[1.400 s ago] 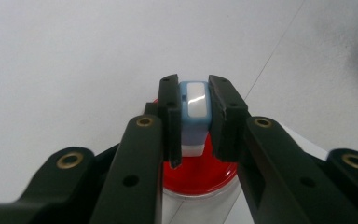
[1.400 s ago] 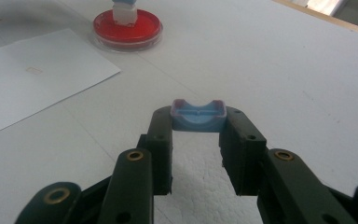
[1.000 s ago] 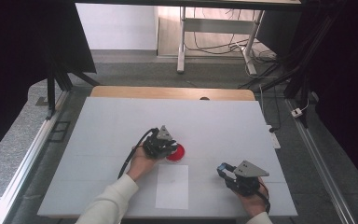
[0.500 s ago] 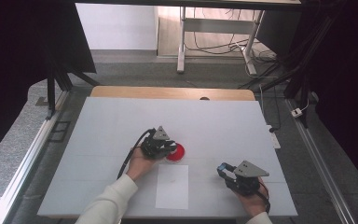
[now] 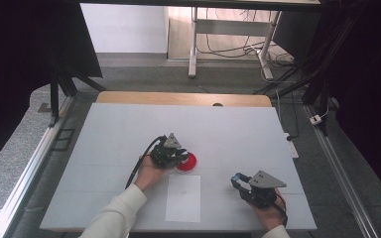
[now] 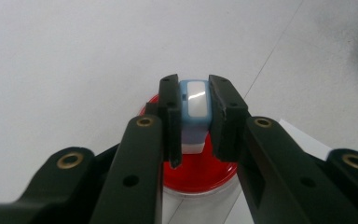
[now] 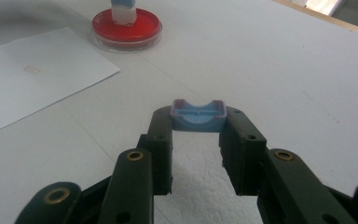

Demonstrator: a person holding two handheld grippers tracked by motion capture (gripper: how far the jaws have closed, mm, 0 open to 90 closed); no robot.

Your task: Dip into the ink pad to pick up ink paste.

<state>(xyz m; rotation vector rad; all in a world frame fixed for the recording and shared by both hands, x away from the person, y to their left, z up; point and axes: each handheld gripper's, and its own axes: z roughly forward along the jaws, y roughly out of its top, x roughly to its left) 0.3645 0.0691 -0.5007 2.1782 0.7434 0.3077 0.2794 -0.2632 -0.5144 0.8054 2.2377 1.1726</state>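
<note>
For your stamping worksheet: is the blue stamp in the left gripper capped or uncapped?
Uncapped: the stamp stands on the red ink pad, while the right gripper holds its blue cap.

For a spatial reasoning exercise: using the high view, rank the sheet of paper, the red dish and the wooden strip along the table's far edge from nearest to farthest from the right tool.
1. Sheet of paper: just left of the right tool, at the near edge.
2. Red dish: farther left and forward, under the left tool.
3. Wooden strip: along the table's far edge.
</note>
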